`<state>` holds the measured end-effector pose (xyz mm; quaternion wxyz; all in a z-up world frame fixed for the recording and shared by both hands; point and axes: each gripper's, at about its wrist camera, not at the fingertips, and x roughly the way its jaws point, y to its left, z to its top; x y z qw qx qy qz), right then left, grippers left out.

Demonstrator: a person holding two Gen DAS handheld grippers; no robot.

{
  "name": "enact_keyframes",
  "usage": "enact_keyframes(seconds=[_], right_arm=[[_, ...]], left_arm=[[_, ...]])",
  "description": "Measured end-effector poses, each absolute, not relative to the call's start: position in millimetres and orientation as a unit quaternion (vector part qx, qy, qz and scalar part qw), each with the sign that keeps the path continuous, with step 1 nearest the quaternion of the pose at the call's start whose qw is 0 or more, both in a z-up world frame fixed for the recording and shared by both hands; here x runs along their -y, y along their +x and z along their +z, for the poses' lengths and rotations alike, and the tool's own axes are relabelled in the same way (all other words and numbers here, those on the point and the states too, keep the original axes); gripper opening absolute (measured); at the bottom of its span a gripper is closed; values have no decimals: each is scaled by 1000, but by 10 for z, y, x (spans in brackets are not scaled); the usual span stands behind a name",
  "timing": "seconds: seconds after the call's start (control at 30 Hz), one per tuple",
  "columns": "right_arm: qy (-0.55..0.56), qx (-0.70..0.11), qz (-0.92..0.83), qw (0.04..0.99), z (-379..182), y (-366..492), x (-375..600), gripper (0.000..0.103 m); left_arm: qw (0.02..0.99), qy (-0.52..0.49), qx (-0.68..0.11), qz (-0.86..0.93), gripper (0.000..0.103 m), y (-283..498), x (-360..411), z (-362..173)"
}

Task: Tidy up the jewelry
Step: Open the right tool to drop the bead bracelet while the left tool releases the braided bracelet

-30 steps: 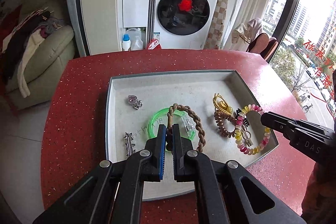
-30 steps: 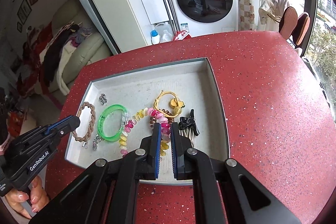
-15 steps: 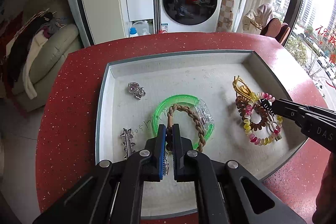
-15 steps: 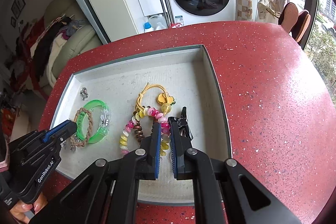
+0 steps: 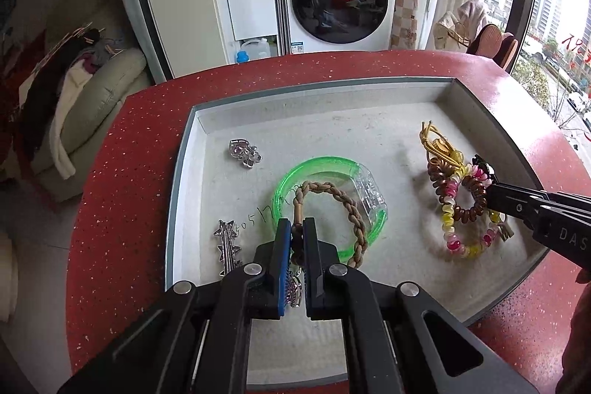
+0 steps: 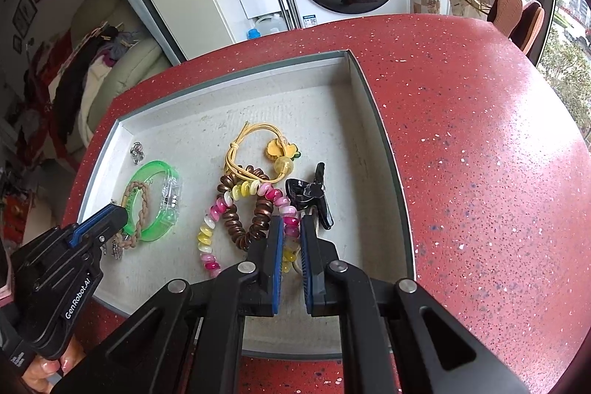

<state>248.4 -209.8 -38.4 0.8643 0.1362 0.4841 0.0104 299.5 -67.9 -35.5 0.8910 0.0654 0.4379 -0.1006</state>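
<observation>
Red speckled stone forms the tabletop (image 6: 480, 135), and on it sits a shallow grey tray (image 5: 325, 91) that holds the jewelry. The left hand-held gripper (image 5: 297, 228) is clenched on the near end of a braided rope bracelet (image 5: 343, 198), which lies partly inside a green bangle (image 5: 314, 168) at the tray's middle. Left of these lie a silver charm (image 5: 244, 152), farther away, and a silver star-tipped hair clip (image 5: 228, 242), nearer. On the tray's right side, the right hand-held gripper (image 6: 291, 228) is clamped on a pink and yellow beaded bracelet (image 6: 210, 231), which is tangled with a brown coil hair tie (image 6: 240, 228) and a yellow cord tie (image 6: 240, 143). A black claw clip (image 6: 314, 194) lies just right of the beads.
</observation>
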Motion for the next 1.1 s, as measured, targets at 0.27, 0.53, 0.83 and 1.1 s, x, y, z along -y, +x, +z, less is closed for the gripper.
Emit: enact_keyframes(seconds=[0.27,0.53,0.83,1.1], right_arm=[[149,-472,16,869,-293,2409,2118,37],[156,-455,22,876,-158,2311,2103,38],[159,-452,19,878,-124,2253,2144,38],[158,-448,16,880,-94,2233,2171,38]], left_arm=[[891,58,-441,-92,24,2982,656,-353],[894,51,-436,-92,24,2949,615,-299],[899,60,-424,-91,24,2907,599,-214],[896,58,-430,-99,25,2930,607,-221]])
